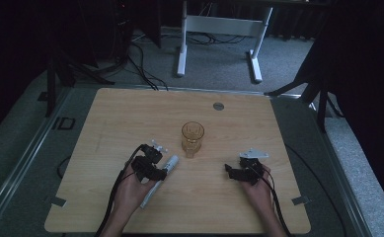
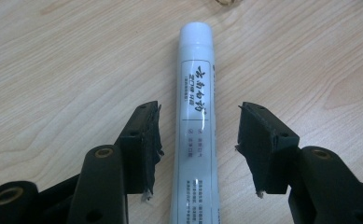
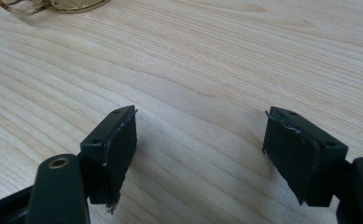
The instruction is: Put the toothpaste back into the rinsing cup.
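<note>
The left gripper [image 2: 198, 140] is hovering low over the pale wooden table [image 1: 105, 113], toward the left half of its near edge, with its black jaws spread apart. They are straddling a slim white plastic tube with black printed lettering [image 2: 197, 116], which is lying flat on the wood, its capped end pointing away toward the table's centre. Neither pad is touching the tube; a gap is showing on each side. The placement is suggesting a squeeze across the tube's body, judged the step in hand.

Just beyond the tube's cap, near the table's centre, an amber translucent drinking glass [image 1: 193, 137] is standing upright, probably placed as the tube's destination, though the dim high view is making that uncertain.

The right gripper [image 3: 200, 149] is resting above bare wood toward the right half of the near edge, jaws wide apart and gripping nothing, apparently waiting clear of the work.
</note>
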A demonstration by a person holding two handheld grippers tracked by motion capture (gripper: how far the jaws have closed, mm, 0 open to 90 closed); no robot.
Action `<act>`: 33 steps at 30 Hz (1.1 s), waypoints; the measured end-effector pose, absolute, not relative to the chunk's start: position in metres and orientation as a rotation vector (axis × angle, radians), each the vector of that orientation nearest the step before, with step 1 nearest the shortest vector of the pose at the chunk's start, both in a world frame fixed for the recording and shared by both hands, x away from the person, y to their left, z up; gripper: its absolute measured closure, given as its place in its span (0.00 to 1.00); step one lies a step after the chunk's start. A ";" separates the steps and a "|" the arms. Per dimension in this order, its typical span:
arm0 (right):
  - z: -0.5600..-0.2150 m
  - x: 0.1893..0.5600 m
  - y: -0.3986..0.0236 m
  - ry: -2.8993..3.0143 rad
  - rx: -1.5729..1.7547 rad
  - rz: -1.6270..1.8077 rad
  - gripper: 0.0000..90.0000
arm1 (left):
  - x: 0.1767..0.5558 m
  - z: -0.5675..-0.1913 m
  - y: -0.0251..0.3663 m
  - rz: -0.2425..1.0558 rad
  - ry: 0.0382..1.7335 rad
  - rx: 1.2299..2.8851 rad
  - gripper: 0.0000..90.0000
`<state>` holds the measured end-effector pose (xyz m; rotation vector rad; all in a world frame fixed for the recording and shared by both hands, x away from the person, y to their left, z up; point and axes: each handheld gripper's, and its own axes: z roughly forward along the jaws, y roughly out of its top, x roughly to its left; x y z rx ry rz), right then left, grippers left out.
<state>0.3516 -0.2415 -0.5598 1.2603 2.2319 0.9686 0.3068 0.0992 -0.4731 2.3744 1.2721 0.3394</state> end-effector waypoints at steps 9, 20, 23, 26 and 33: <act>-0.560 0.352 -0.242 2.232 1.260 0.969 0.28 | 0.309 -0.476 0.097 0.332 1.276 2.395 0.54; -0.560 0.352 -0.242 2.232 1.260 0.969 0.28 | 0.311 -0.481 0.096 0.314 1.283 2.429 0.54; -0.560 0.352 -0.241 2.232 1.260 0.969 0.28 | 0.311 -0.482 0.095 0.308 1.285 2.438 0.54; -0.560 0.352 -0.242 2.232 1.260 0.969 0.28 | 0.312 -0.483 0.095 0.307 1.287 2.444 0.54; -0.560 0.352 -0.242 2.232 1.260 0.969 0.28 | 0.313 -0.486 0.094 0.293 1.290 2.459 0.54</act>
